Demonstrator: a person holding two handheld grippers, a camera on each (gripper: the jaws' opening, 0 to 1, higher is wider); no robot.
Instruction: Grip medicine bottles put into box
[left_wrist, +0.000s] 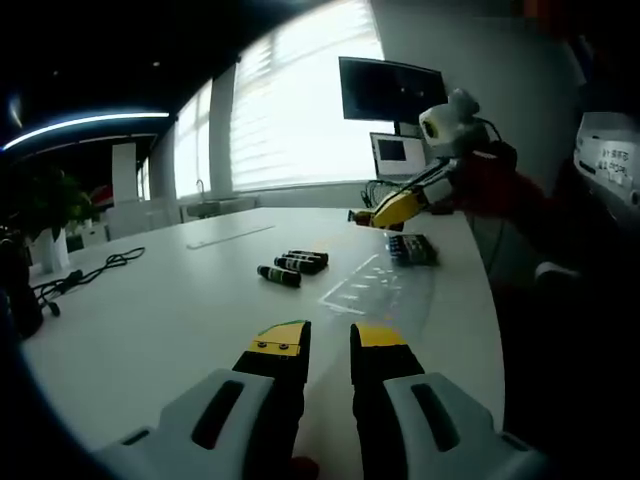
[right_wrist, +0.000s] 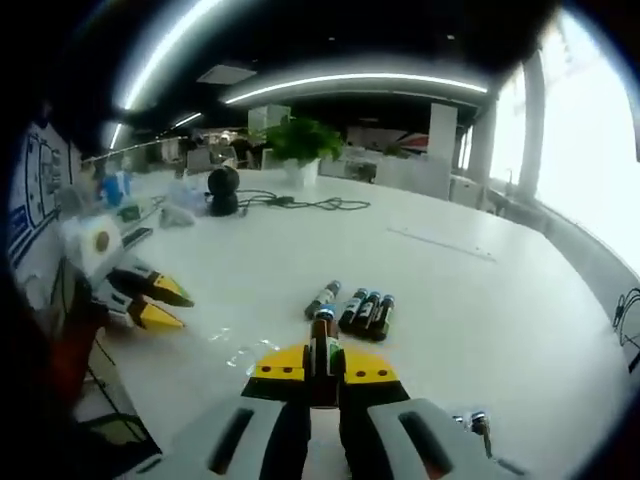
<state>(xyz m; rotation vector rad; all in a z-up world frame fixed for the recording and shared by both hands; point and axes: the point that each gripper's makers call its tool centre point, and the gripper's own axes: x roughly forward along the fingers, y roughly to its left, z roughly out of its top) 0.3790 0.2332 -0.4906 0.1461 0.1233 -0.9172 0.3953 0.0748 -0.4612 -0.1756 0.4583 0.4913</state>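
Note:
My right gripper (right_wrist: 323, 368) is shut on a small brown medicine bottle (right_wrist: 323, 345), held above the white table. The right gripper (left_wrist: 385, 212) comes into the left gripper view at the far right, over a dark box (left_wrist: 410, 248) that holds several bottles. More dark bottles lie loose mid-table: a single one (left_wrist: 278, 275) (right_wrist: 322, 298) and a group of three (left_wrist: 302, 261) (right_wrist: 366, 311). My left gripper (left_wrist: 328, 340) hovers low over the table, open, with nothing between its jaws. In the right gripper view the left gripper (right_wrist: 163, 303) sits at the left.
A clear plastic sheet or tray (left_wrist: 365, 285) glints on the table near the box. A potted plant (right_wrist: 300, 145), a black round device (right_wrist: 222, 190) and cables (right_wrist: 300, 203) stand at the far side. A monitor (left_wrist: 390, 90) and laptop (left_wrist: 397, 155) stand behind the right gripper.

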